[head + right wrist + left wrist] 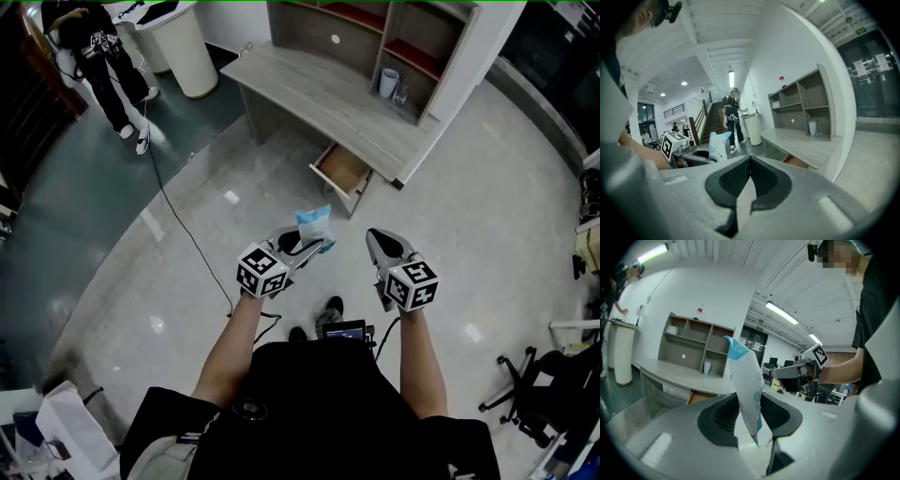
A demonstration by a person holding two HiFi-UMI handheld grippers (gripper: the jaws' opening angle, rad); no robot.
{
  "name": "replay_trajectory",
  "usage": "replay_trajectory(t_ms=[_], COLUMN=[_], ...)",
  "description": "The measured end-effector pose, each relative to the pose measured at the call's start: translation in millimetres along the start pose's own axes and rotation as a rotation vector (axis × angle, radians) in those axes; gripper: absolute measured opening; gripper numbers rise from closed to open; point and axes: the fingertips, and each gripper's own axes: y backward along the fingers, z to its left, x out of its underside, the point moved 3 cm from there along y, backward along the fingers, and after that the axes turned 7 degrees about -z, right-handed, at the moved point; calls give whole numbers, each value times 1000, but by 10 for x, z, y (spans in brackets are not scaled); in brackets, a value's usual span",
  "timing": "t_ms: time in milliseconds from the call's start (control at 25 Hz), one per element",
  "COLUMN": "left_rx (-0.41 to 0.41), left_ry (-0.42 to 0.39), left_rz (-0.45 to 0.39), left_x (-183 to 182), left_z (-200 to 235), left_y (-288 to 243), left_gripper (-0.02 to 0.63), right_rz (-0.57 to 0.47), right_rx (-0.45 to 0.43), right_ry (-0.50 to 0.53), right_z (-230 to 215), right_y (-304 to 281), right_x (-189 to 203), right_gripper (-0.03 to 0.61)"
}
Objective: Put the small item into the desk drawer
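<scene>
Head view is showing the drawer [342, 167] hanging open under the table [319, 94], only its wooden bottom visible, while a white cup [388, 82] is standing in a shelf cubby [414, 82] above. Left tool [312, 247] is pinching a blue-and-white packet [315, 223] upright, near the person, short of the drawer. Right tool [378, 242] is pointing forward beside it, jaws closed together on nothing.

**Open-plan office hall.** A grey wooden bench [319, 89] with a cubbyhole shelf unit [403, 37] stands on a polished pale floor [469, 216], and an office chair [539, 394] sits at the edge. The gripper views add a staircase [708, 126], glazed doors [874, 79], ceiling strip lights [780, 313] and distant monitors [774, 363].
</scene>
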Motion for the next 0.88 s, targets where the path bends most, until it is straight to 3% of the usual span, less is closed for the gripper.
replay_trajectory(t_ms=[880], left_rx=[-96], left_ry=[2], left_rz=[17], left_x=[-237], left_z=[591], left_y=[-974], left_gripper=[144], right_rz=[21], right_rx=[-88], right_ry=[-24], right_z=[-1087], right_y=[-598], right_x=[-267], right_gripper=[-5])
